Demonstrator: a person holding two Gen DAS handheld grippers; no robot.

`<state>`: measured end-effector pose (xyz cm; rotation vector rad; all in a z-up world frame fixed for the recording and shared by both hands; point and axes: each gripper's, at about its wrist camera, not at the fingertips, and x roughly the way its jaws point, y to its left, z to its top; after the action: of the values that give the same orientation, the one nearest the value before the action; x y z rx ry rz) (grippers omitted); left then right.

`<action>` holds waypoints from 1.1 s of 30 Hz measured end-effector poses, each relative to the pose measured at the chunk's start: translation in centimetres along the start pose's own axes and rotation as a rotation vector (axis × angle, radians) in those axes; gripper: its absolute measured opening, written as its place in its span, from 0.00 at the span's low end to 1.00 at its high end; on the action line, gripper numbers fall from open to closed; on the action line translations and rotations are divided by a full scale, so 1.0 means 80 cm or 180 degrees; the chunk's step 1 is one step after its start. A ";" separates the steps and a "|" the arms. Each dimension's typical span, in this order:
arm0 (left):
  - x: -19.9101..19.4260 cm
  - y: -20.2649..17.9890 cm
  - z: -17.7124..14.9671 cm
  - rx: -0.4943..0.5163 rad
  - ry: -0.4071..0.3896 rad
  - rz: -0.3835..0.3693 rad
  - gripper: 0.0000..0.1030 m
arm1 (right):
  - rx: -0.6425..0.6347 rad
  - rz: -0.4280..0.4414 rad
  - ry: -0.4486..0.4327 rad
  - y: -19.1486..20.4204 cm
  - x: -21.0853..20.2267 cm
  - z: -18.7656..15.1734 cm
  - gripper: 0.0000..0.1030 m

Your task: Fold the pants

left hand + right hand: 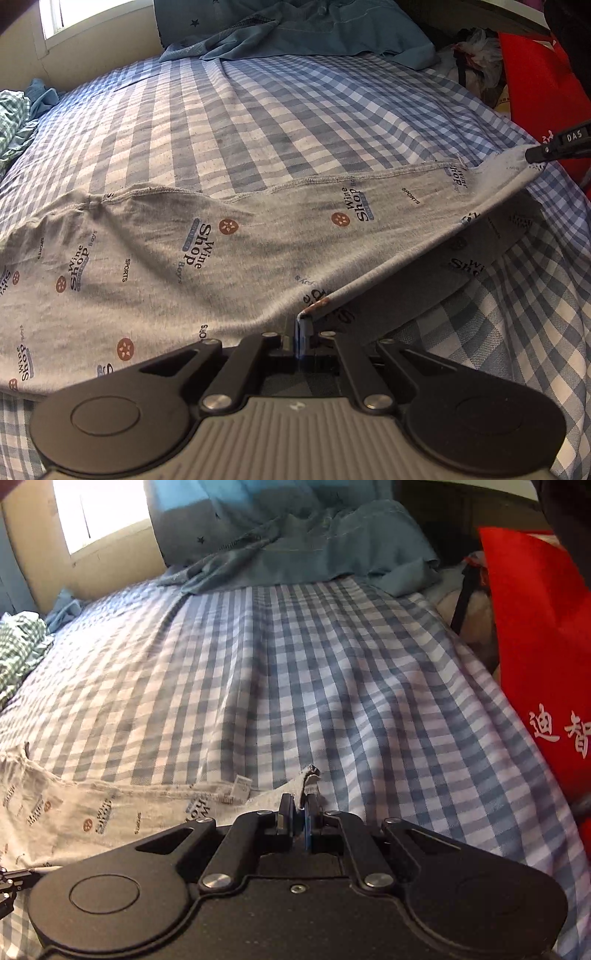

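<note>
The grey printed pants [184,258] lie spread across the blue-and-white checked bedsheet [258,122], running from about 9 o'clock toward 2 o'clock in the left wrist view, with one end lifted off the bed into a taut raised edge. The left gripper [301,328] is clenched on a corner of that lifted edge at 6 o'clock, cloth pinched between its closed jaws. Out at 2 o'clock the right gripper [535,154] grips the other corner of the same edge. From the right wrist view, the right gripper [301,805] is clamped tight on a bunched bit of grey fabric, and the pants [74,812] trail away toward 8 o'clock, a small white label [240,786] showing near the hem. A rumpled teal blanket [295,542] heaps at 12 o'clock by the window [99,513], and a red bag [535,646] with white characters stands at 3 o'clock beside the bed.
</note>
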<state>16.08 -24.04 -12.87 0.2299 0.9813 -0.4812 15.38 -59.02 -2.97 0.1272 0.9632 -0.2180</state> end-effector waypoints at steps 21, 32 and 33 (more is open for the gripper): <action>-0.090 0.166 -0.072 -0.1544 0.0063 0.0570 0.83 | -0.0295 0.0100 0.0287 0.119 0.033 -0.069 0.96; -0.153 0.438 -0.147 -0.2119 -0.0179 0.0996 0.93 | 0.0378 -0.0346 0.0375 0.194 0.002 -0.073 0.99; -0.154 0.463 -0.149 -0.2171 -0.0219 0.0990 0.93 | 0.0403 -0.0305 0.0352 0.210 -0.002 -0.073 0.99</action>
<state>19.68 16.55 -9.99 -0.2464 0.9685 0.1416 14.69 -41.52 -5.93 0.2111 1.0667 -0.3634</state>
